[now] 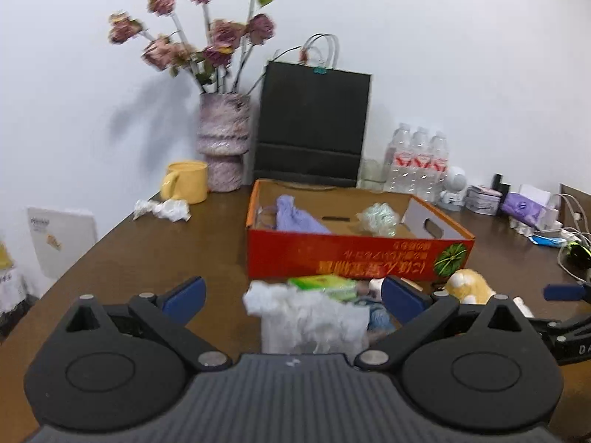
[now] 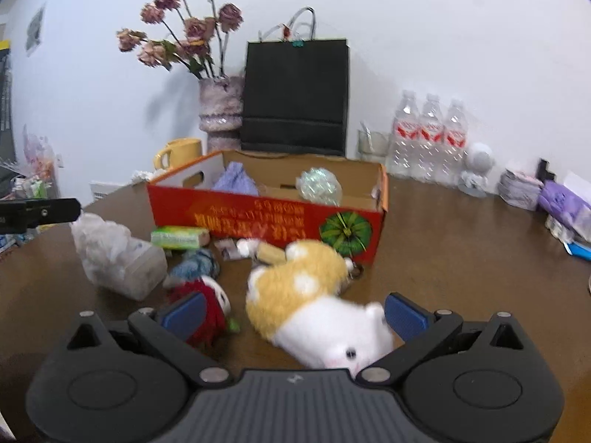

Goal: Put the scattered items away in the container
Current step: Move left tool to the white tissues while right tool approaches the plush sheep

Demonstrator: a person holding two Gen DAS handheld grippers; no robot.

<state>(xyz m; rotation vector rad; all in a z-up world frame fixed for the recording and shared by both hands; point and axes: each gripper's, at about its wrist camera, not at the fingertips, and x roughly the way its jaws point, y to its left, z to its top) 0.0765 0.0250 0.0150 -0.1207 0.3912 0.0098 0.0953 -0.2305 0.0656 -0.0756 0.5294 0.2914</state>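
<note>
A red cardboard box (image 1: 354, 254) (image 2: 266, 217) sits on the brown table and holds a purple cloth (image 1: 295, 216) and a shiny clear ball (image 1: 380, 217). In front of it lie a clear plastic bag (image 1: 310, 317) (image 2: 114, 254), a green packet (image 1: 325, 284) (image 2: 179, 237), a blue item (image 2: 197, 264), a red-and-white doll (image 2: 207, 306) and a yellow-and-white plush toy (image 2: 314, 302) (image 1: 469, 286). My left gripper (image 1: 293, 295) is open with the bag between its fingers. My right gripper (image 2: 293, 312) is open around the plush toy.
A yellow mug (image 1: 186, 181), a vase of dried roses (image 1: 223, 140), a black paper bag (image 1: 312, 125) and three water bottles (image 1: 417, 158) stand behind the box. Crumpled tissue (image 1: 162, 209) lies at the left. Small items and cables (image 1: 569, 236) crowd the right edge.
</note>
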